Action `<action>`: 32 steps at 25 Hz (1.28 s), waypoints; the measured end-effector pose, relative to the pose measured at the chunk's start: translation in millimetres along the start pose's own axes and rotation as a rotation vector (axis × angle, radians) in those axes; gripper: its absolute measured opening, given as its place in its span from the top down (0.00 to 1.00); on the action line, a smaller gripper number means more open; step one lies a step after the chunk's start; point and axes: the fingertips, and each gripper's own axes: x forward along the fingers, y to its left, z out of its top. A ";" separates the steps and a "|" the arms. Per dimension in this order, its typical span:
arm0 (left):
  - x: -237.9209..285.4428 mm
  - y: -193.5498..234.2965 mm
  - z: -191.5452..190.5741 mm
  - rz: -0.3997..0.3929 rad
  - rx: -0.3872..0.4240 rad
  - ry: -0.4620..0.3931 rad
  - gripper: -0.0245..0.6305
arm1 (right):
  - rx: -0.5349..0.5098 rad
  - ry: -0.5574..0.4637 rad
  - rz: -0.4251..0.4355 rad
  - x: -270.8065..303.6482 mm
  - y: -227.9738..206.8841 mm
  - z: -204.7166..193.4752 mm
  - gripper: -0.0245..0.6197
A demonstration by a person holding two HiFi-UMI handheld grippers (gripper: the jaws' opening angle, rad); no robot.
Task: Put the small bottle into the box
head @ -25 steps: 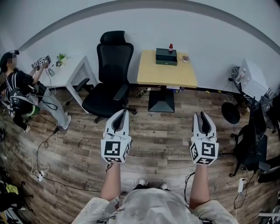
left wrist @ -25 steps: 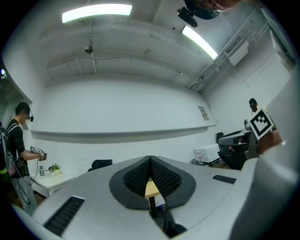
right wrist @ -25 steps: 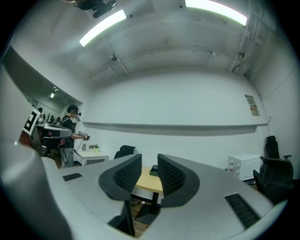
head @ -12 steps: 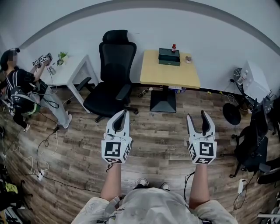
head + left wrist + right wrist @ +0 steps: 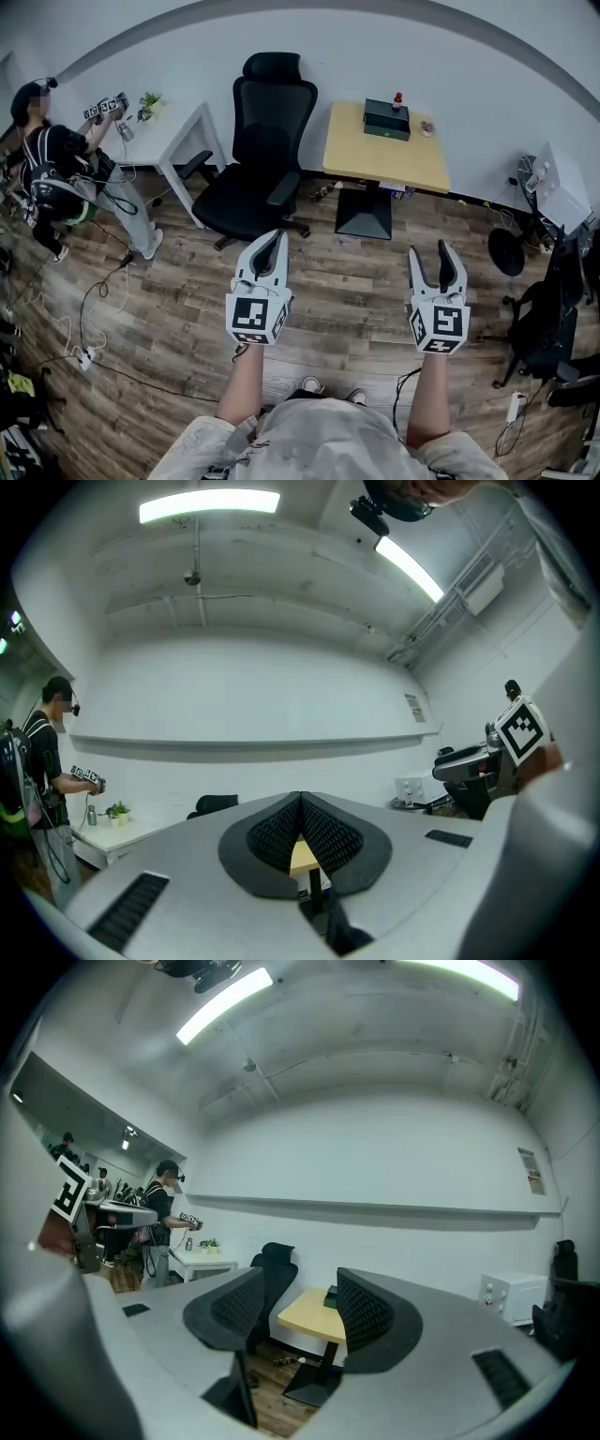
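One small bottle (image 5: 397, 97) is noted at the far edge of the bench (image 5: 375, 161). It is set upright, long axis vertical, with its red cap pointing up. The body is too small in the head view for finer detail. It is placed outside the box (image 5: 386, 120), just behind that box's far right corner; whether the two touch cannot be told. One box is counted: dark green, low and rectangular, lying flat at the back of the bench. One further small item (image 5: 427, 127) is seen to the right of the box and cannot be identified. One bench is counted, with a pale wood top carried on a black pedestal. Two grippers are counted, both held over the wooden floor (image 5: 347, 291), well apart from the bench and pointed toward it. The jaws of the left gripper (image 5: 272, 246) are pressed together tip to tip with nothing gripped. The jaws of the right gripper (image 5: 432, 255) have just been opened and are held wide; no object is caught between the pads, and the bench and box are seen far off through the gap. One black office chair (image 5: 265, 150) is placed left of the bench, with one white desk (image 5: 178, 136) beyond it and one person (image 5: 56, 159) standing there.
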 end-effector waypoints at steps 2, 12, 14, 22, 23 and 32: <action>-5.7 13.2 -3.8 0.009 -0.006 0.002 0.95 | -0.008 0.003 0.005 4.1 13.4 -0.5 0.57; -16.1 44.9 -11.2 0.015 -0.030 -0.013 0.95 | -0.031 0.004 0.015 18.5 48.2 4.1 0.57; -14.9 45.8 -13.7 0.011 -0.028 -0.012 0.95 | -0.028 0.005 0.015 21.2 50.3 1.5 0.57; 14.3 41.8 -23.6 -0.004 -0.013 -0.009 0.95 | -0.013 -0.004 0.007 44.9 36.6 -10.2 0.57; 21.0 41.3 -23.8 -0.007 -0.011 -0.010 0.95 | -0.011 -0.005 0.006 50.5 33.2 -10.8 0.57; 105.7 26.3 -29.0 -0.040 -0.001 -0.007 0.95 | 0.013 -0.001 -0.022 104.6 -21.4 -22.7 0.57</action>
